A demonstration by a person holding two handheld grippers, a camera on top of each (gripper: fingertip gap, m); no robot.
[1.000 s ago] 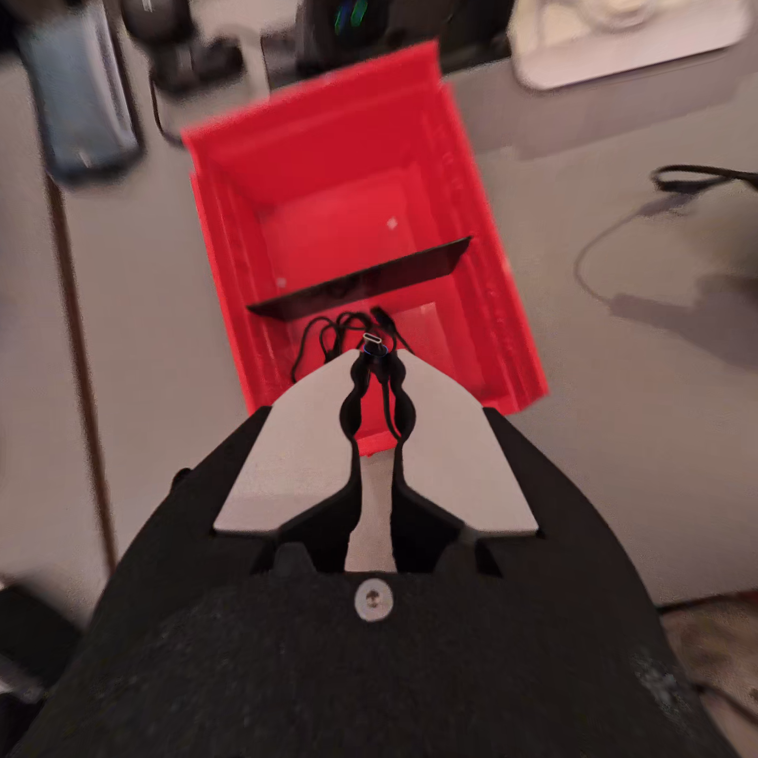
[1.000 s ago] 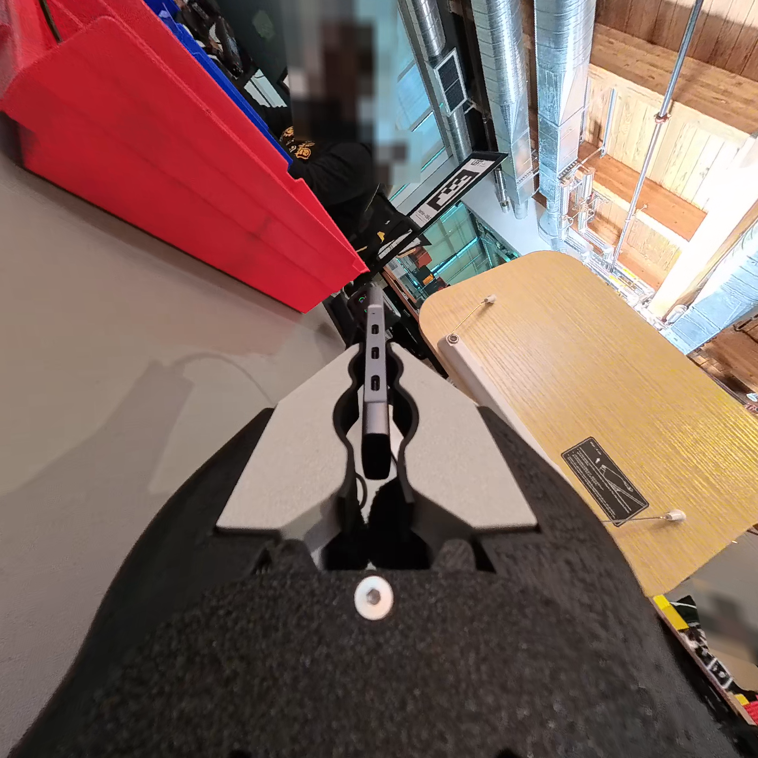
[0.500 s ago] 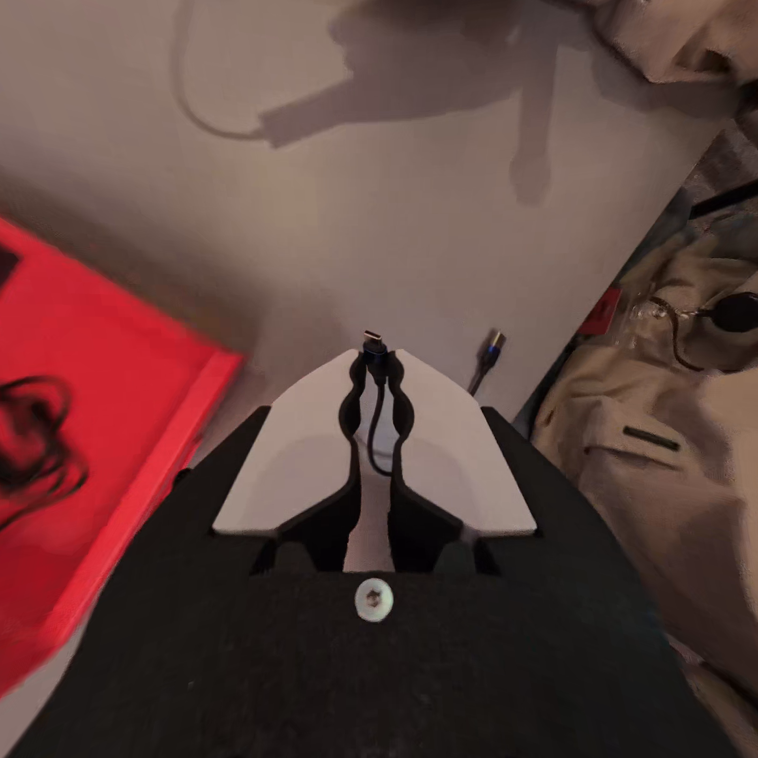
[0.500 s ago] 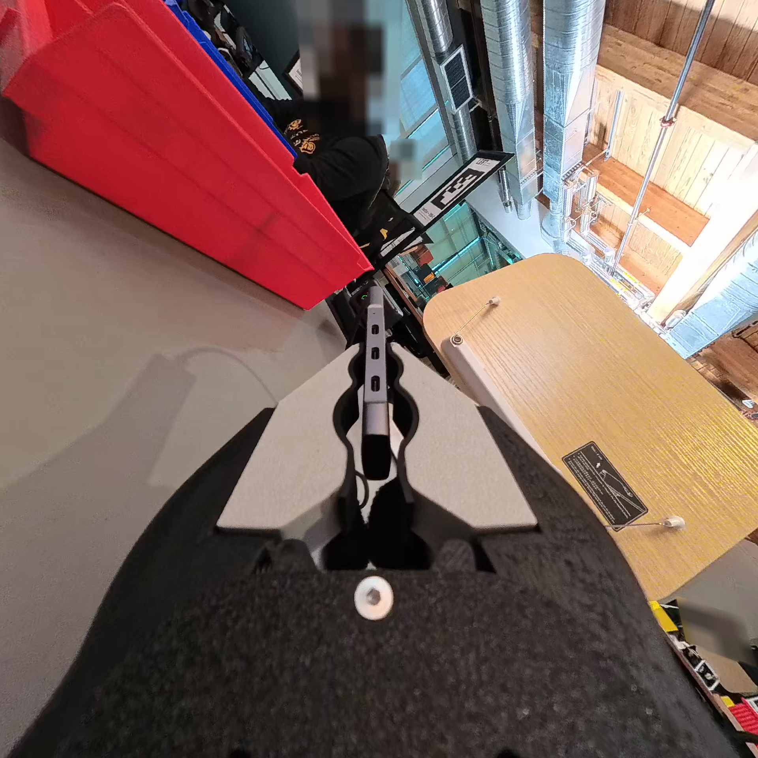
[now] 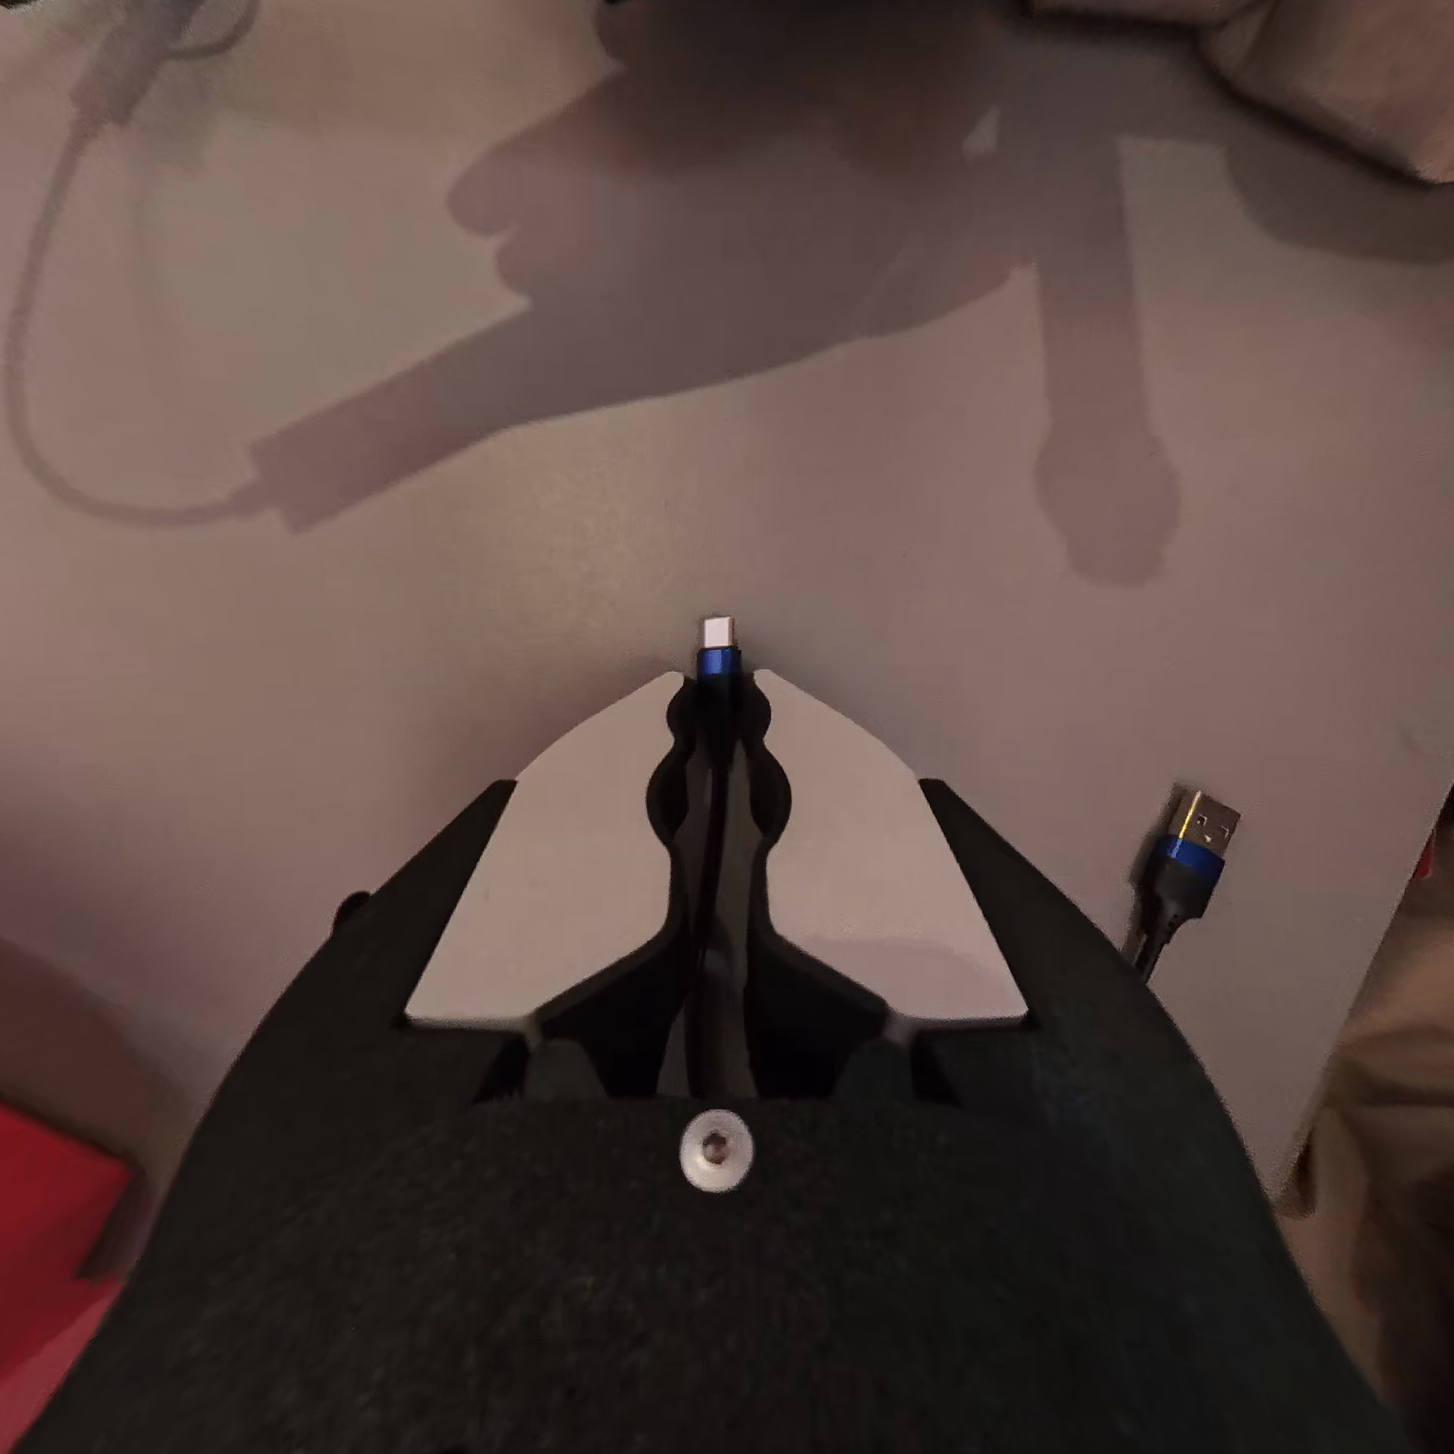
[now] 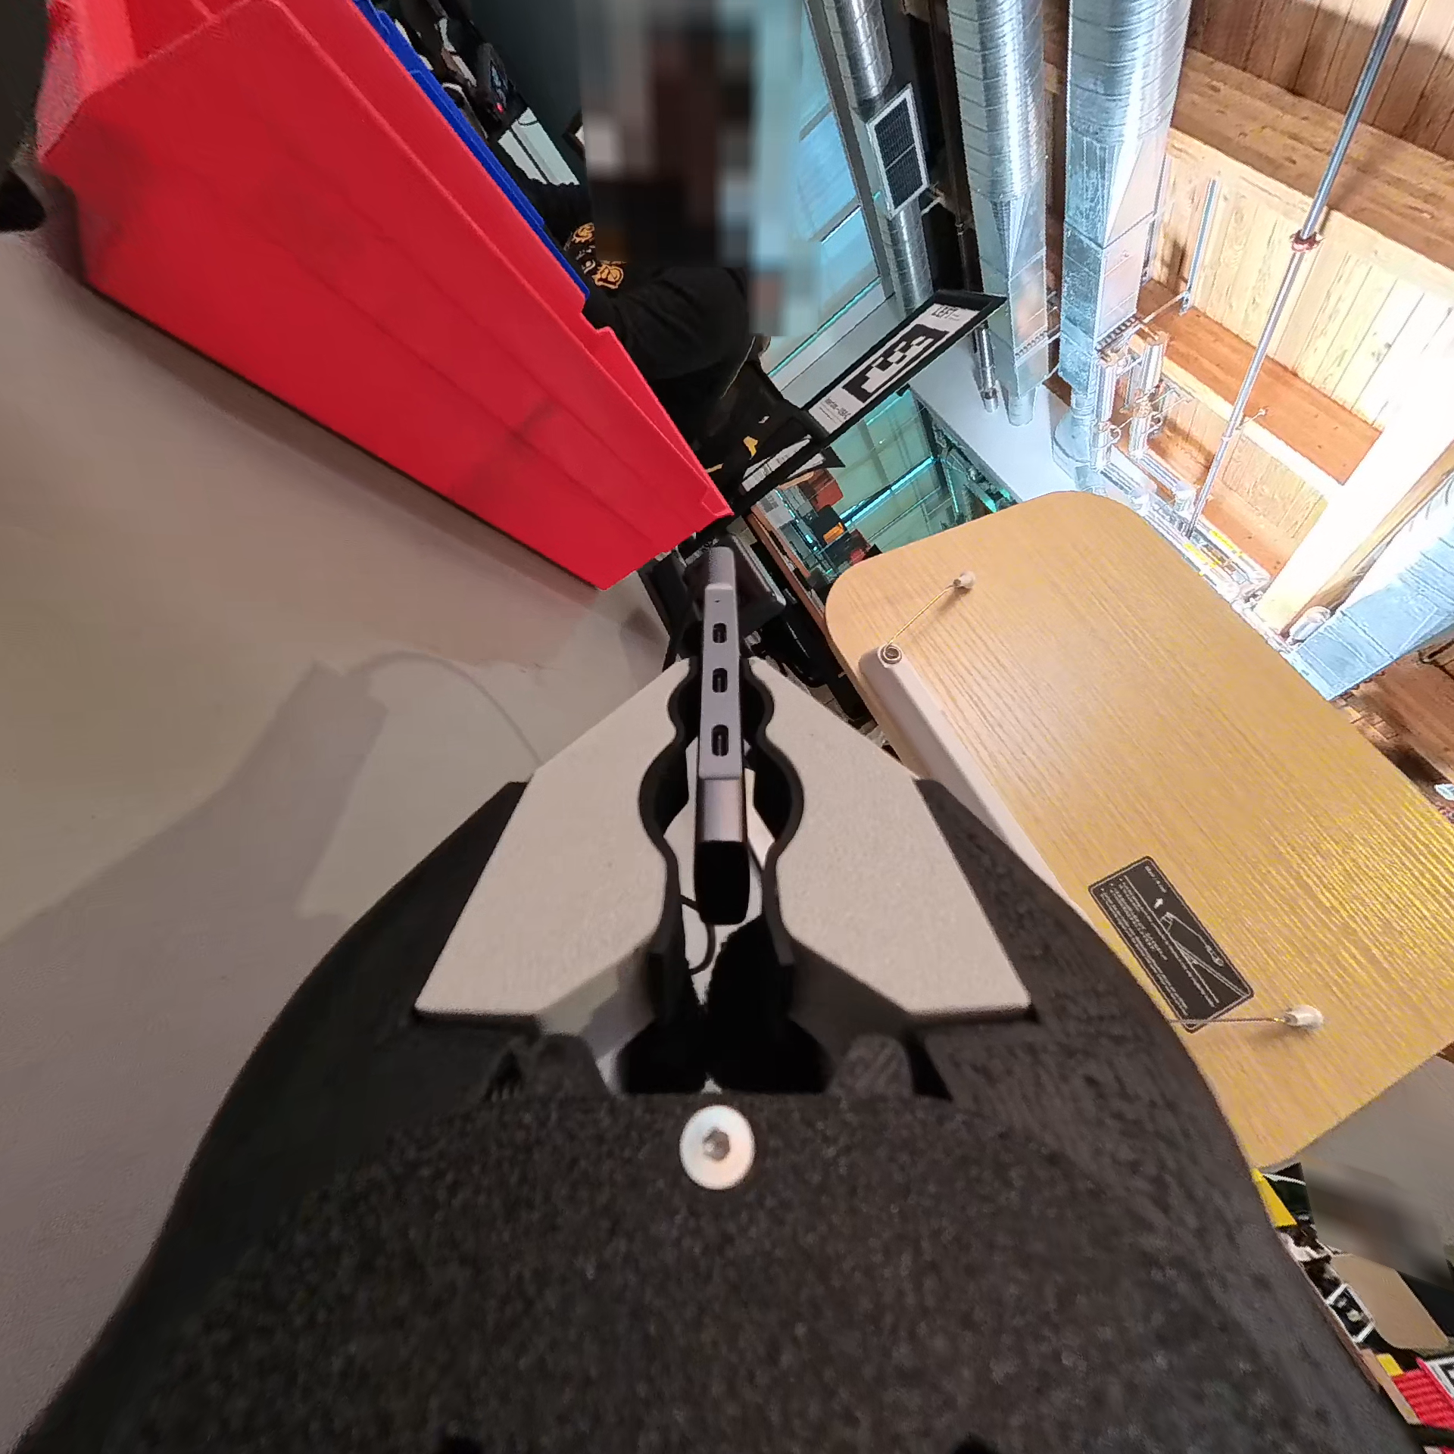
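My left gripper (image 5: 717, 677) is shut on a black cable with a blue collar and a small silver plug (image 5: 717, 633) that sticks out past the fingertips, above the grey table (image 5: 787, 488). The cable's other end, a wide flat plug with a blue collar (image 5: 1188, 850), lies on the table to the right. My right gripper (image 6: 720, 669) is shut on a slim grey hub (image 6: 722, 708) with three ports on its edge, held on edge between the fingers. Its short black cable hangs back inside the jaws.
A red bin (image 6: 354, 315) stands on the grey table left of the right gripper, with a blue bin (image 6: 472, 149) behind it. A corner of the red bin (image 5: 47, 1259) shows low left. A wooden tabletop (image 6: 1141, 787) lies to the right. A person in black (image 6: 669, 315) is behind. Across from one pair of fingers to the other is roughly 15 centimeters.
My left gripper has swung with the cable from over the red bin to the right, over bare table. The right gripper with the hub has barely moved.
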